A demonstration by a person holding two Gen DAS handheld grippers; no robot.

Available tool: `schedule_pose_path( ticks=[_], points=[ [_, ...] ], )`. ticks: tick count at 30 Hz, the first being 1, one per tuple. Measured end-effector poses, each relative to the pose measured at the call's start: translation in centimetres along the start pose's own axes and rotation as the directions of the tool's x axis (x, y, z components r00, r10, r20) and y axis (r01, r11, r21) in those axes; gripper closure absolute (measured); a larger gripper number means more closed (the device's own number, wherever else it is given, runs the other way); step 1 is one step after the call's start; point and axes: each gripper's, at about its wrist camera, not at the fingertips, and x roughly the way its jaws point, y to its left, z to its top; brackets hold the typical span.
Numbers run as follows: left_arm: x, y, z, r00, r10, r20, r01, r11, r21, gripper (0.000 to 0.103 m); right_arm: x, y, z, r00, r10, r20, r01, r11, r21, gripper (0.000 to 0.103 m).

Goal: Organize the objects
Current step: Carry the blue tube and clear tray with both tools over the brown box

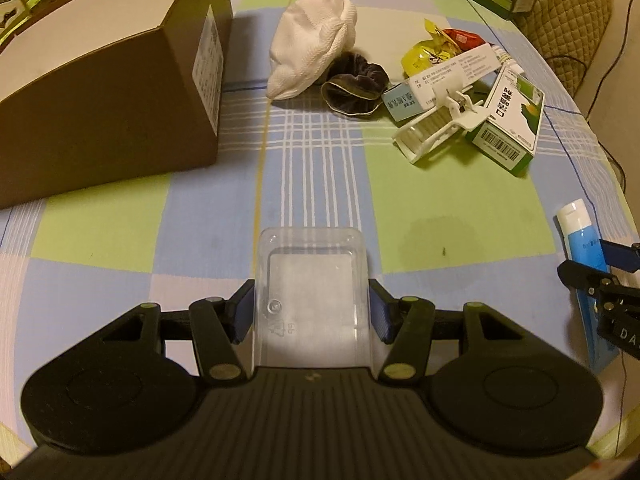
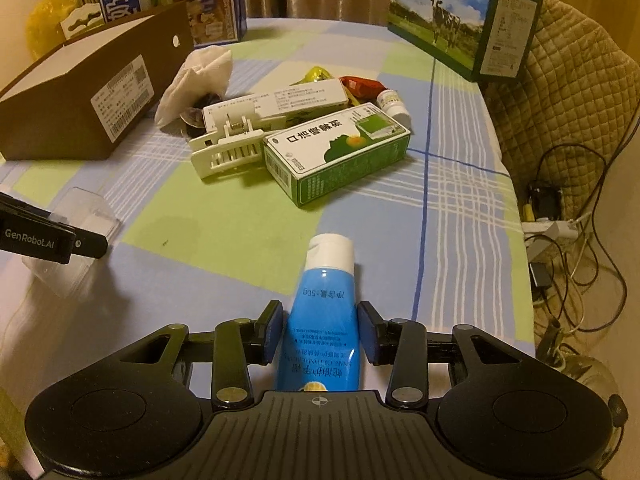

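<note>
Left gripper (image 1: 312, 312) clamps a clear plastic tray (image 1: 310, 280); right gripper (image 2: 320, 334) brackets a blue tube (image 2: 324, 320), pads close against it, apparently gripping. Both sit short of the brown box (image 1: 108, 92), so sorting looks barely begun. Beside the box a pile waits: white cloth (image 1: 312, 44), green carton (image 2: 336, 152), white clip (image 2: 226, 150).

Our left gripper (image 1: 312, 314) and right gripper (image 2: 320, 332) both sit low over the table, each with pads pressed against something between them.
</note>
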Motion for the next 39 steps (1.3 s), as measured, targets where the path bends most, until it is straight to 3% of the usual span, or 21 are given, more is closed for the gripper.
schedule_pose_path(
  ticks=[6,10,20,29,39],
  points=[
    [-1.3,-0.6,-2.0,1.000,0.020,0.007,-0.020,1.000,-0.020,0.051,-0.5,0.3,-0.3,0.999,0.037,-0.003,-0.037,0.999,-0.034,0.069],
    [-3.0,0.0,-3.9,1.000,0.026,0.010,-0.025,0.998,-0.065,0.051,-1.3,0.2,-1.0,0.994,0.107,0.000,-0.107,0.994,0.006,0.069],
    [-7.4,2.5,-5.3,0.996,0.063,0.061,-0.053,0.987,-0.154,0.051,-3.8,2.5,0.2,0.962,0.272,0.035,-0.273,0.962,0.015,0.069],
    [-10.2,6.4,-3.0,0.989,0.026,0.144,-0.005,0.989,-0.151,0.051,-5.7,6.3,4.1,0.925,0.366,0.104,-0.371,0.928,0.034,0.069],
    [-12.1,14.5,1.7,0.973,0.002,0.232,0.029,0.991,-0.130,0.051,-5.5,14.6,11.0,0.877,0.447,0.177,-0.460,0.887,0.037,0.069]
  ],
)
